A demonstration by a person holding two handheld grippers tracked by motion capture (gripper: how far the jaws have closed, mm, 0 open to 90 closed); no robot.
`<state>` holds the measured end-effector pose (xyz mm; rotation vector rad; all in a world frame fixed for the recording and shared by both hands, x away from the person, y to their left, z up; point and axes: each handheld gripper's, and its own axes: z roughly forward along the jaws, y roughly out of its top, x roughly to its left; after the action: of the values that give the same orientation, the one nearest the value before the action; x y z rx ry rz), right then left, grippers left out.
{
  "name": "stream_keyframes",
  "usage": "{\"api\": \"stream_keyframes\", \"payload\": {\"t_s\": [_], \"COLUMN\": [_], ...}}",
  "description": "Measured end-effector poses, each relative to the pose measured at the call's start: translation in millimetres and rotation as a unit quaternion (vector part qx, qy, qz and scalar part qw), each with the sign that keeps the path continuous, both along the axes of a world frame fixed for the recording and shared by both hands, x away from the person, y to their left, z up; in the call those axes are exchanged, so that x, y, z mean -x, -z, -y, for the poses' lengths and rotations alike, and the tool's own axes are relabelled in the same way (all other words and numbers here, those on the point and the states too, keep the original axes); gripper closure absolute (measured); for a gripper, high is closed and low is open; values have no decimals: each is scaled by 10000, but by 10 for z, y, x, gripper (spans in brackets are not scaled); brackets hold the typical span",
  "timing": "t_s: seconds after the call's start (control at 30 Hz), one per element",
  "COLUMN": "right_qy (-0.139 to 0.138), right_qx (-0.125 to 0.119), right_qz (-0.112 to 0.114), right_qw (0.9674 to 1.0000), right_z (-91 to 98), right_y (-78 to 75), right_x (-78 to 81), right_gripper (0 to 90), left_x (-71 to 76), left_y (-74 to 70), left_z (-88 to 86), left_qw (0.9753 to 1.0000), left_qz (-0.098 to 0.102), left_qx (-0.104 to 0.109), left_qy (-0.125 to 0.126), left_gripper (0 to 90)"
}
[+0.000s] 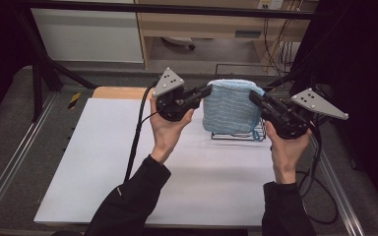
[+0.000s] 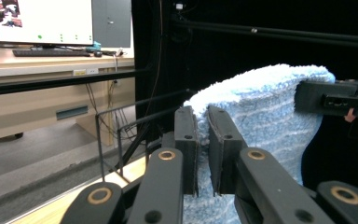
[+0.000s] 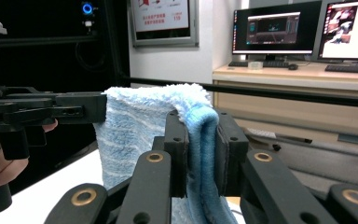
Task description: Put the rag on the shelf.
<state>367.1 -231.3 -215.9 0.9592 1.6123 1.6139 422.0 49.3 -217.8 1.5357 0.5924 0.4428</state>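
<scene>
A light blue towel (image 1: 229,105) hangs folded over between the two grippers, above a black wire rack (image 1: 236,136) at the far right of the table. My left gripper (image 1: 204,93) is shut on the towel's upper left edge. My right gripper (image 1: 254,98) is shut on its upper right edge. In the left gripper view the jaws (image 2: 202,114) pinch the towel (image 2: 270,107), and the right gripper (image 2: 335,98) holds its far corner. In the right gripper view the jaws (image 3: 200,121) clamp a thick fold of towel (image 3: 140,126), with the left gripper (image 3: 88,109) at the other corner.
A white mat (image 1: 128,167) covers the table, with a wooden board (image 1: 120,92) at its back left. Metal rails (image 1: 10,162) run along both sides, and a black frame bar (image 1: 177,9) crosses the back. Cables (image 1: 320,196) trail near the right edge. Desks with monitors (image 3: 265,32) stand beyond.
</scene>
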Motion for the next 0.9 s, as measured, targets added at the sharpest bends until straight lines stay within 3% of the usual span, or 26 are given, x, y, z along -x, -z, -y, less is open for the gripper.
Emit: {"api": "stream_keyframes", "payload": {"t_s": [0.23, 0.57, 0.9], "right_qy": [125, 361, 414], "right_qx": [-68, -112, -192], "right_qz": [165, 394, 502], "right_qw": [9998, 9985, 9977], "right_z": [69, 176, 248], "right_y": [-149, -373, -466], "right_x": [-26, -90, -244], "right_gripper": [783, 785, 787], "left_x": [-42, -84, -233], "left_y": [-167, -369, -509], "left_z": [93, 226, 329], "left_qw": [9998, 9994, 9992], "left_qz": [87, 256, 269], "left_qx": [157, 198, 297], "left_qy": [66, 94, -4], "left_gripper": [831, 831, 831]}}
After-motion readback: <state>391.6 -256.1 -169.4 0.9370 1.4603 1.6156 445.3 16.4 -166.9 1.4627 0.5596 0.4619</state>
